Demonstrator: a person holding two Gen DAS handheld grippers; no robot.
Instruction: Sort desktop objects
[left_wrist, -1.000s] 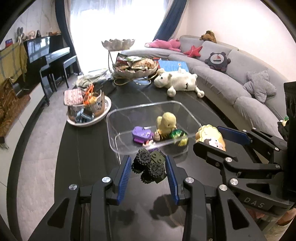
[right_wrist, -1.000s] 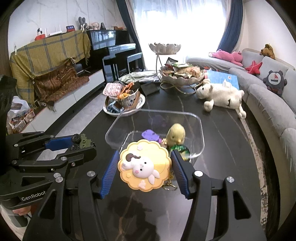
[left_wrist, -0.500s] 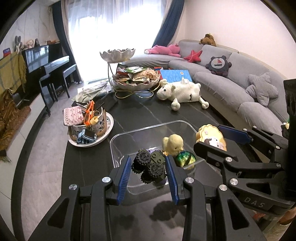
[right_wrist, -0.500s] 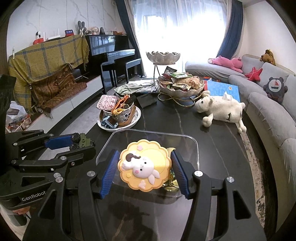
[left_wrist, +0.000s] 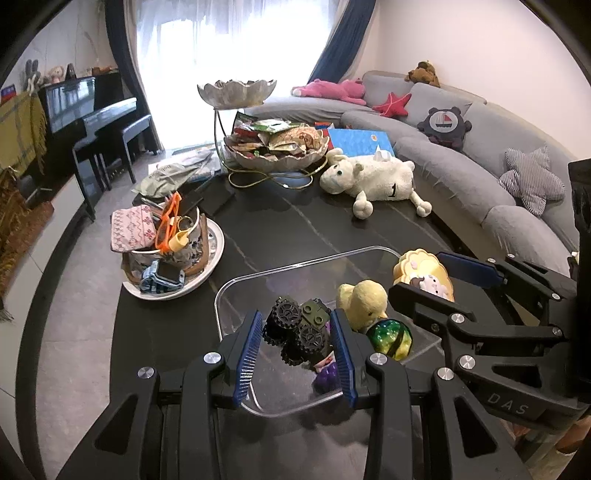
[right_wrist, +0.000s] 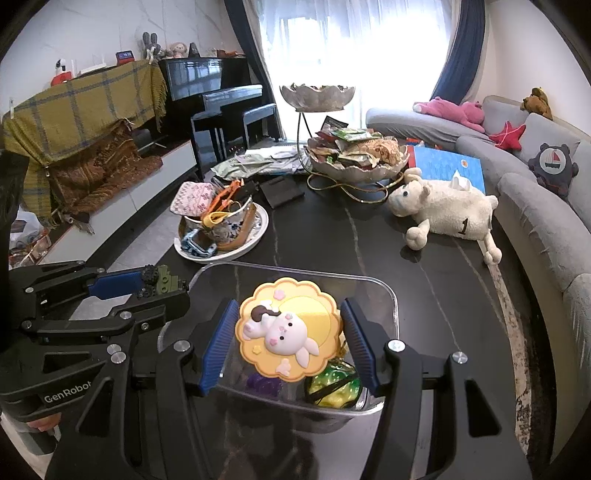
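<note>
My left gripper (left_wrist: 297, 334) is shut on a dark green toy truck (left_wrist: 299, 328) with black wheels, held above the clear plastic bin (left_wrist: 306, 264). My right gripper (right_wrist: 288, 338) is shut on a flat yellow bunny coaster (right_wrist: 290, 328), also over the bin (right_wrist: 384, 288). Inside the bin lie a yellow plush duck (left_wrist: 364, 299), a green glittery ball (left_wrist: 391, 338) and a purple toy (left_wrist: 327, 374). The right gripper and the coaster (left_wrist: 424, 271) show at the right of the left wrist view. In the right wrist view the left gripper holds the truck (right_wrist: 159, 280) at the left.
A white plate (left_wrist: 212, 254) with a bowl of oddments stands left of the bin. A tiered silver dish of snacks (left_wrist: 277, 147) and a white plush sheep (left_wrist: 373, 181) lie further back on the black table (left_wrist: 295, 225). A grey sofa (left_wrist: 491, 170) curves along the right.
Both grippers have moved forward with their objects, from short of the bin to over it. The bin and its toys now lie beneath the fingers.
</note>
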